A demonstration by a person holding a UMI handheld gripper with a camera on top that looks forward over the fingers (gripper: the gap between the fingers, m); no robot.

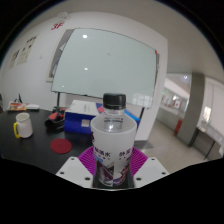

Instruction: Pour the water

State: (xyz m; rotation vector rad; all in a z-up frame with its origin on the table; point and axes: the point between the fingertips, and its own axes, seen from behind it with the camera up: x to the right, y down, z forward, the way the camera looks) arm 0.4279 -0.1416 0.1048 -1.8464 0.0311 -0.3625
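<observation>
A clear plastic water bottle [112, 140] with a black cap and a white printed label stands upright between my gripper's fingers. My gripper [113, 163] is shut on the bottle, its magenta pads [90, 160] pressing on both sides of the label. The bottle appears held above the dark tabletop [40, 145]. A cream mug [22, 125] stands on the table far to the left, beyond the fingers.
A large whiteboard [105, 65] leans behind the table. A blue and red box [78, 120] and small items lie at its foot. An open room with a red object [180, 125] lies to the right.
</observation>
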